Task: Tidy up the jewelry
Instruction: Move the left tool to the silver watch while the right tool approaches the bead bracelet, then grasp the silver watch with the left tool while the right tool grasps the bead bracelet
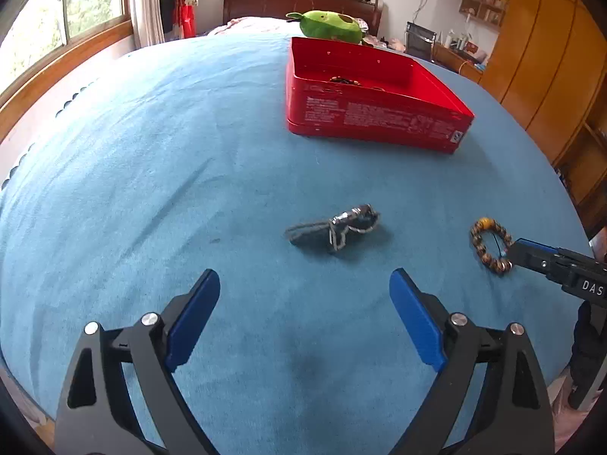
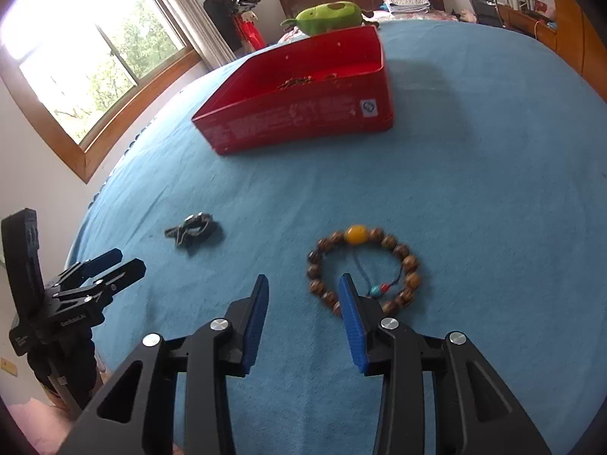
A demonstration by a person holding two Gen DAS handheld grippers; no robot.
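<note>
A wooden bead bracelet (image 2: pixel 364 269) with one yellow bead lies on the blue bedspread, also seen in the left wrist view (image 1: pixel 491 244). My right gripper (image 2: pixel 303 284) is open, its right finger over the bracelet's near edge. A dark grey and silver jewelry piece (image 1: pixel 335 225) lies in a heap ahead of my open, empty left gripper (image 1: pixel 305 284); it also shows in the right wrist view (image 2: pixel 193 231). A red open box (image 1: pixel 371 102) holds some jewelry at the far side, also seen in the right wrist view (image 2: pixel 303 94).
A green plush toy (image 1: pixel 328 24) lies behind the box. The bed's wooden headboard (image 1: pixel 303 3) is at the far end. Windows are on the left and a wooden wardrobe (image 1: pixel 550 57) on the right.
</note>
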